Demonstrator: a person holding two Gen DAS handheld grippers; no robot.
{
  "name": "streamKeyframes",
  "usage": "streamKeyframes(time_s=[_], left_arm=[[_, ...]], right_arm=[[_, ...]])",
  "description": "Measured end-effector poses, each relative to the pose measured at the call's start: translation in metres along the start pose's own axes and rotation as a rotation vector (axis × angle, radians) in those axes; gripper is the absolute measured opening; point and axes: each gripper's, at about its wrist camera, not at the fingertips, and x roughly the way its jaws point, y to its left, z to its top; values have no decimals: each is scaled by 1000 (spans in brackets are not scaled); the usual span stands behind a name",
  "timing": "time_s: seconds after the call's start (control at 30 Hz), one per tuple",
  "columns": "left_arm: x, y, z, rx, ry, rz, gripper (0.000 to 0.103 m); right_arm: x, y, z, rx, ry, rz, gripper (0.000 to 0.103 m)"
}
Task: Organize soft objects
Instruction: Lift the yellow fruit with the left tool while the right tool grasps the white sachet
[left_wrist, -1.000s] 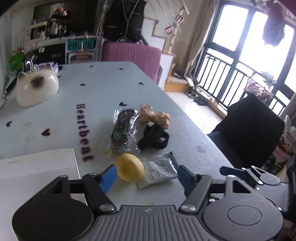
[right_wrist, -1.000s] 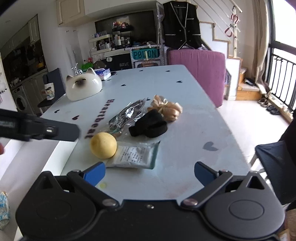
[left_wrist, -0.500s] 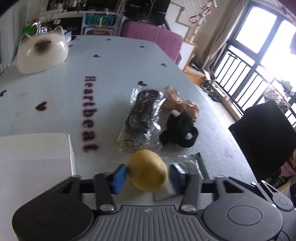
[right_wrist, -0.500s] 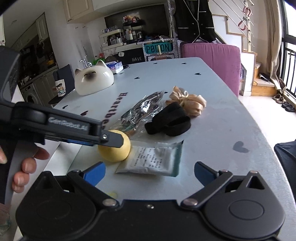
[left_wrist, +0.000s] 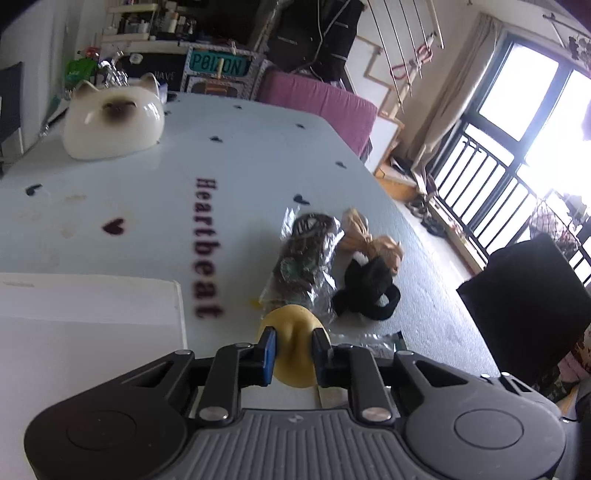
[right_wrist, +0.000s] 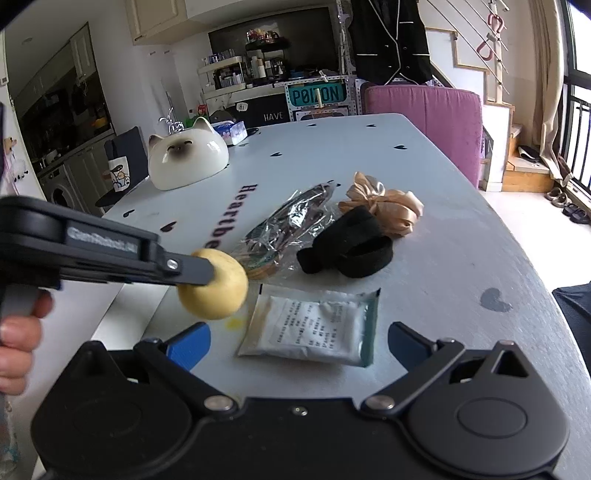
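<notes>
At the near edge of the surface (left_wrist: 258, 155), the left claw (left_wrist: 291, 352) is clamped on the yellow ball (left_wrist: 293, 347), squeezing it inward. The right claw (right_wrist: 295, 341) stands apart over the white packet (right_wrist: 314, 325), holding nothing.

Bench (right_wrist: 424, 155): pale blue-white, scattered dark hearts, dark maroon "Heartbeat" lettering (left_wrist: 208, 247). Soft ball (right_wrist: 214, 291): pale yellow. Hair scrunchie (right_wrist: 388, 206): tan satin. Headband (right_wrist: 347, 247): black. Sachet (right_wrist: 314, 328): white with a teal edge and dark print. Cat-shaped bowl (right_wrist: 188, 157): cream with a brown face patch. Chair cushion (right_wrist: 424, 107): magenta-purple. Gripper pads (right_wrist: 188, 341): blue on black bodies.
</notes>
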Motion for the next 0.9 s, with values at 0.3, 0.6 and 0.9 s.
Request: streamKeyframes(time_s=[0.3, 0.6, 0.9], left_arm=[[-28, 2, 4, 5, -60, -17, 20], [-37, 6, -1, 3, -65, -10, 20], [-38, 6, -5, -5, -58, -22, 20]], right_arm=[[31, 19, 13, 1, 50, -52, 103], [56, 31, 7, -71, 98, -206, 103], [39, 16, 11, -13, 63, -194, 103]])
